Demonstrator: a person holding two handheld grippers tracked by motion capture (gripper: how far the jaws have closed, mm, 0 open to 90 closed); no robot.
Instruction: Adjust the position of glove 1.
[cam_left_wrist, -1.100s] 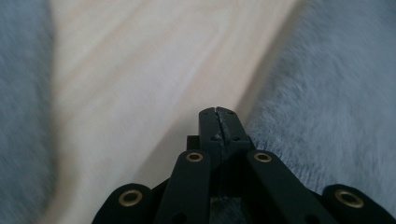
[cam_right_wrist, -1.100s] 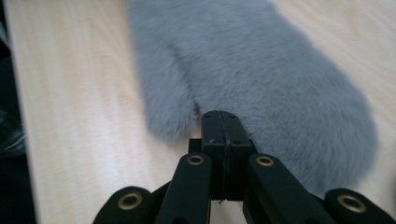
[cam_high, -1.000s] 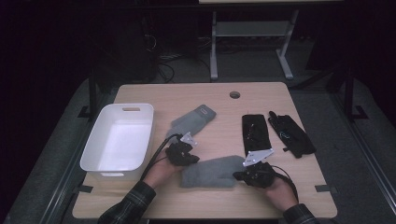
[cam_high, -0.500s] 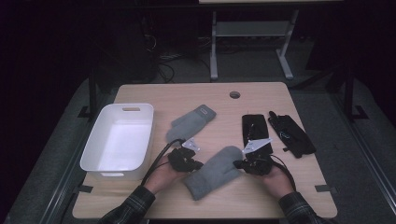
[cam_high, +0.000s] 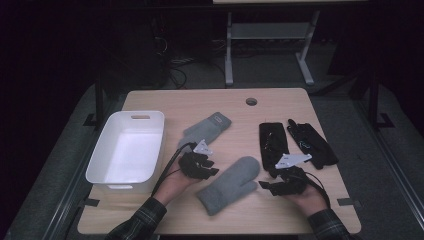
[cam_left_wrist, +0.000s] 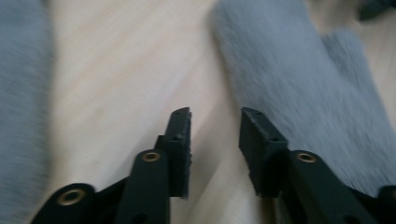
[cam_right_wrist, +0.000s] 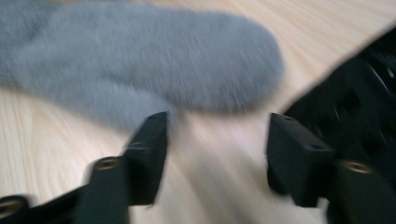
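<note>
A grey mitten (cam_high: 230, 184) lies diagonally near the table's front edge, between my two grippers. My left gripper (cam_high: 212, 167) sits just off its left side. Its jaws have just been opening, and the left gripper view shows the left gripper (cam_left_wrist: 215, 126) with bare wood in the gap and the mitten (cam_left_wrist: 299, 84) to the right. My right gripper (cam_high: 265, 186) is off the mitten's right side, and its jaws have also just been opening. From its own camera, the right gripper (cam_right_wrist: 217, 126) holds nothing and the mitten (cam_right_wrist: 154, 60) lies just beyond its fingertips.
A second grey mitten (cam_high: 207, 128) lies behind the left gripper. Two black gloves (cam_high: 272, 140) (cam_high: 311, 144) lie at the right, close to the right gripper. A white bin (cam_high: 127, 150) stands at the left. The table (cam_high: 280, 105) has a round hole near its far edge.
The near mitten was swung from crosswise to diagonal while both grippers held it. Both have now let go, and the right gripper has drawn back to the right.
</note>
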